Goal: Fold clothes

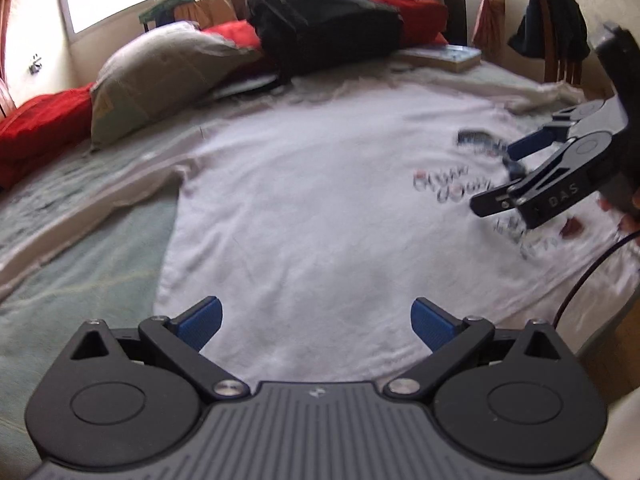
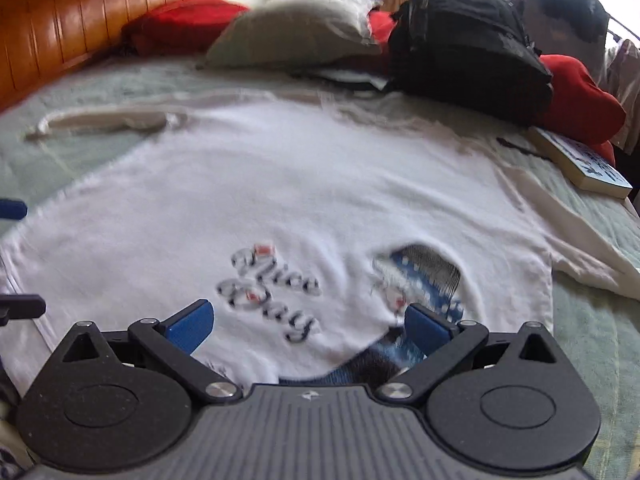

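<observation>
A white long-sleeved shirt [image 1: 304, 208] with a blue, black and red print lies spread flat on the bed, print side up. In the left wrist view my left gripper [image 1: 316, 322] hovers open above the shirt's near hem with nothing between its blue pads. My right gripper [image 1: 506, 170] shows at the right edge there, open, held by a hand, just above the print. In the right wrist view the right gripper [image 2: 306, 326] stands open over the shirt [image 2: 280, 184], right above the lettering [image 2: 272, 292]. One sleeve [image 2: 104, 122] stretches to the far left.
A black backpack [image 1: 324, 20], a grey pillow [image 1: 160, 76], red cushions [image 1: 40, 132] and a book [image 1: 444, 56] line the far side of the bed. A wooden headboard [image 2: 80, 24] stands at the left. A chair with dark clothing [image 1: 556, 28] stands beyond the bed. Green bedspread [image 1: 80, 280] surrounds the shirt.
</observation>
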Demonstrator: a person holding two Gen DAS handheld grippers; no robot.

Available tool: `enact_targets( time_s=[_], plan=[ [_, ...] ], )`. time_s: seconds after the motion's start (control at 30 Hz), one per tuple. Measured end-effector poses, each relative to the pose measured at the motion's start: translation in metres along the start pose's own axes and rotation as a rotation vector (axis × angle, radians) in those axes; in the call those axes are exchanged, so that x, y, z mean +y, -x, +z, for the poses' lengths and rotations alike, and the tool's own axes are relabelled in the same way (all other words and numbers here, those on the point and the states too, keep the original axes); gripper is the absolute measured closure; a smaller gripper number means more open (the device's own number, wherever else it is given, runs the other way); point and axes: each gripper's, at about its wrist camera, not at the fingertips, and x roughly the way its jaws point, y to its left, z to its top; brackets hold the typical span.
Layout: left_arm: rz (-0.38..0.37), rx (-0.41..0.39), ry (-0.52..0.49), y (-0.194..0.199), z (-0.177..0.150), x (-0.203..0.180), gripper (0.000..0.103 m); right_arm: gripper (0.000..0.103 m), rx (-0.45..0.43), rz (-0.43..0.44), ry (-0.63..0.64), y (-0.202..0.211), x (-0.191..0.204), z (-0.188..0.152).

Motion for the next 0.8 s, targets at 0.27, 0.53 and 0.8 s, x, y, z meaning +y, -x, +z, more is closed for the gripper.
enact_targets(
  time_s=[0.27,0.53,0.8],
  plan=[
    [-0.023,0.032,0.002,0.019,-0.021,0.006,0.002,0.0,-0.01,0.008,-0.05,0.015,-0.014,-0.028],
    [-0.024,-0.07,-0.114,-0.004,0.048,-0.012,0.002,0.0,-0.056,-0.034,-0.045,0.028,-0.021,-0.02],
    [-0.073,0.001,0.012,-0.032,0.015,-0.017,0.002,0.0,-0.016,0.026,-0.126,0.026,-0.041,-0.054]
  ],
)
